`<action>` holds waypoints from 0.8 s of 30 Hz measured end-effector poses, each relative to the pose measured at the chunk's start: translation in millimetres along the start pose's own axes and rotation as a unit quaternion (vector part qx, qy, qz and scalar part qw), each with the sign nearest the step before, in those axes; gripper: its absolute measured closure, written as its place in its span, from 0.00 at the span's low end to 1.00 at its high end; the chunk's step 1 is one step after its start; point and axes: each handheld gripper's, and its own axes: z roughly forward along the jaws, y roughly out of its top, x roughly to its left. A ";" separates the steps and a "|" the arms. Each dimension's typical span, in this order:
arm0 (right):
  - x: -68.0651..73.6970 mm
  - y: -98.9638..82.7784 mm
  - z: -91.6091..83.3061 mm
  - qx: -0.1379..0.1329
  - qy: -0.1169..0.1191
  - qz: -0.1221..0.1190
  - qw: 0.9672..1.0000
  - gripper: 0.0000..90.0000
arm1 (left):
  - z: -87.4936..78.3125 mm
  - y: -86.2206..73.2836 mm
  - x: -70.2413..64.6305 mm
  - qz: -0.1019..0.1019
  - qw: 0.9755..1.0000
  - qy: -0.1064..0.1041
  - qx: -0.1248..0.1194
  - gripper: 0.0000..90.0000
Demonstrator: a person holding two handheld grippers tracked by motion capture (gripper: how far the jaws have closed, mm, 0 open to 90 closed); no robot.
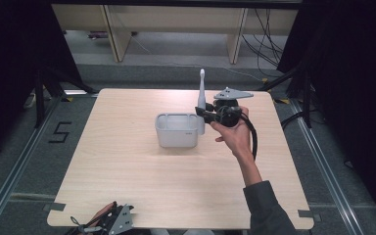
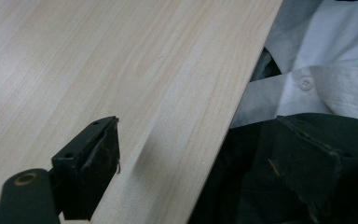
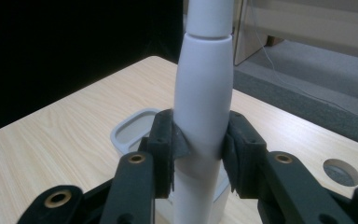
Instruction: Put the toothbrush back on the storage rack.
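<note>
Tabletop (image 1: 127, 186) of pale wood carries little, and most of its surface lies bare. At the near left corner, right at the near edge, the left hand-held gripper (image 1: 108, 221) rests low in the person's hand, its grey three-cornered plate on top. In the left gripper view its jaws stand wide apart with nothing between them: one black pad (image 2: 103, 158) sits over the wood, the other hangs past the tabletop's edge in front of the person's white shirt (image 2: 326, 79). From that corner the whole left half of the tabletop runs open up to the far edge.

Near the middle, a little toward the far edge, stands a grey rectangular tub (image 1: 177, 130), open at the top, well apart from every edge. Just beside its right wall a white electric toothbrush (image 1: 201, 100) stands upright, its slim neck rising above the tub; whether its foot touches the tabletop or hangs clear I cannot tell. The right hand-held gripper (image 1: 201, 113) is clamped on it from the right, and the right gripper view shows both pads (image 3: 165, 144) pressed against the thick part of the white handle, with the tub's rim (image 3: 126, 128) just behind.

Right of the hand (image 1: 235, 137), bare wood reaches to the right edge, and the near half is free apart from the forearm and dark sleeve (image 1: 267, 208) crossing it.
</note>
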 end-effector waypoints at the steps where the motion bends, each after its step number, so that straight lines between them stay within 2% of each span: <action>1: -1.9 1.4 1.5 -0.008 -0.002 -0.010 1.000 0.74 | 0.1 0.0 0.0 0.001 1.000 0.000 0.001 0.17; 3: -0.5 3.9 4.6 -0.004 0.003 0.008 1.000 0.74 | -0.2 0.1 -0.3 0.000 1.000 -0.001 0.000 0.17; 6: -2.6 5.5 8.1 -0.005 0.000 -0.006 1.000 0.74 | -0.2 -0.1 -0.1 0.000 1.000 0.000 0.000 0.17; 7: -0.9 5.6 10.1 -0.004 0.003 0.010 1.000 0.74 | -0.2 0.0 0.0 0.001 1.000 0.000 0.001 0.17; 8: -1.9 6.3 11.1 -0.006 -0.003 -0.001 1.000 0.74 | -0.4 0.1 0.0 0.001 1.000 0.000 0.000 0.17; 9: -1.8 7.2 13.3 -0.009 0.005 0.001 1.000 0.74 | -0.4 0.0 -0.4 -0.002 1.000 0.000 -0.001 0.17; 10: -0.6 8.3 14.1 -0.005 0.003 0.014 1.000 0.74 | -0.4 0.0 -0.3 -0.001 1.000 0.000 -0.001 0.17; 11: -1.6 9.3 15.4 -0.010 0.003 0.007 1.000 0.74 | -0.2 0.0 -0.1 0.001 1.000 0.000 0.000 0.17; 13: -1.0 11.8 17.1 -0.012 -0.004 0.013 1.000 0.74 | -0.4 0.0 -0.2 0.000 1.000 0.000 0.000 0.17; 14: -1.9 12.4 18.9 -0.015 0.002 0.015 1.000 0.74 | -0.6 0.1 -0.3 0.000 1.000 -0.001 -0.001 0.17; 16: -3.6 14.1 22.4 -0.011 -0.005 0.009 1.000 0.74 | -0.6 0.0 -0.3 0.000 1.000 -0.001 0.000 0.17; 17: -2.4 14.5 23.1 -0.005 -0.005 0.021 1.000 0.74 | -0.4 -0.1 -0.4 -0.001 1.000 -0.001 -0.001 0.17; 19: -4.8 14.0 27.1 -0.010 -0.012 0.014 1.000 0.74 | -0.9 0.1 -0.3 0.000 1.000 -0.001 -0.001 0.17; 23: -4.5 13.1 32.7 -0.004 -0.017 0.030 0.999 0.74 | -0.5 -0.1 -0.3 0.000 1.000 -0.001 0.000 0.17; 24: -6.4 12.6 34.4 -0.006 -0.017 0.023 1.000 0.74 | -0.7 0.0 -0.3 0.000 1.000 -0.001 0.000 0.17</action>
